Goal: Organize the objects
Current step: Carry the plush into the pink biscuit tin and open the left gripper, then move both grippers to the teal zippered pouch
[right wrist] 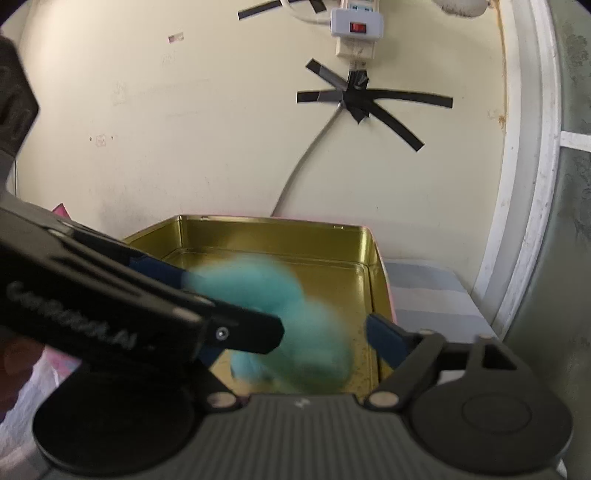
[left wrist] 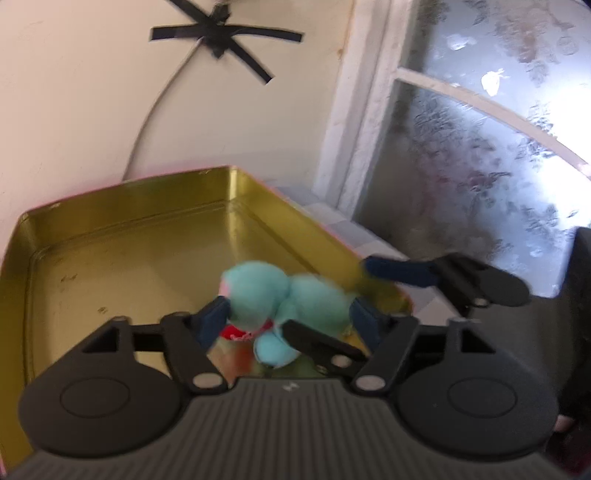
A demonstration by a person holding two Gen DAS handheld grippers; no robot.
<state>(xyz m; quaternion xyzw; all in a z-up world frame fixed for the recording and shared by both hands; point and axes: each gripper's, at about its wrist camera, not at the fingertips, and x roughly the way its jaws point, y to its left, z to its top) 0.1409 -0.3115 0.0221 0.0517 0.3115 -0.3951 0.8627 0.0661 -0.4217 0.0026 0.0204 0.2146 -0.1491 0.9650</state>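
Note:
A teal plush toy (left wrist: 273, 288) with a red patch hangs, blurred, over the near right corner of an open gold tin (left wrist: 129, 206). My left gripper (left wrist: 288, 319) stands around the toy with its jaws apart and open. One blue finger (left wrist: 399, 273) of my right gripper reaches in from the right. In the right wrist view the toy (right wrist: 295, 314) is a blur above the tin (right wrist: 277, 236). My right gripper (right wrist: 299, 347) is open, with a gap between the toy and its right finger (right wrist: 388, 339). The left gripper's black body crosses in front and hides the other finger.
The tin sits on a checked cloth (right wrist: 424, 291) against a cream wall. A cable held by crossed black tape (right wrist: 362, 99) runs down from a power strip (right wrist: 356, 24). A frosted window (left wrist: 480, 166) stands at the right. Something pink (right wrist: 61, 210) lies left of the tin.

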